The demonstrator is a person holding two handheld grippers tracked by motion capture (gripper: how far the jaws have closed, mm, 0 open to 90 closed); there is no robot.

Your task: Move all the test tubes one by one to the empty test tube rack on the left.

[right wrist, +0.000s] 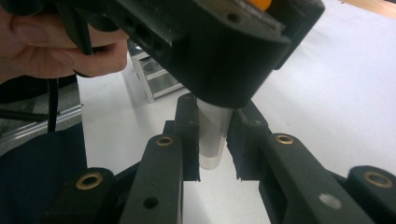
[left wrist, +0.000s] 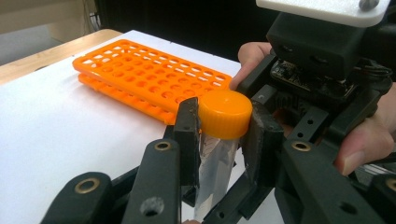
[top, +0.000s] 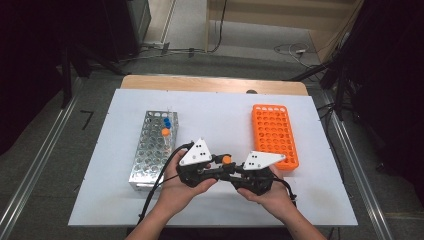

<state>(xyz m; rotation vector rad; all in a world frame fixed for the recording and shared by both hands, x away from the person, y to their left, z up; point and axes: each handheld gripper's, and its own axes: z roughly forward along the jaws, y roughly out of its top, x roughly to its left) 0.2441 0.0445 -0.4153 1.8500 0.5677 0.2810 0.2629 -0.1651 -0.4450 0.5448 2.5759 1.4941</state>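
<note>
no readable text, labels, numbers

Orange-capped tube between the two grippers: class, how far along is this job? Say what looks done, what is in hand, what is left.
Done: the tube is out of the metal rack. In hand: the right gripper clamps its clear body; the left gripper grips its orange cap. Left, probably: placing it in the orange rack, whose holes look empty. Three capped tubes wait in the metal rack.

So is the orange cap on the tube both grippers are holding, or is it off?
On. The orange cap sits atop the clear tube, between the left gripper's pads.
</note>
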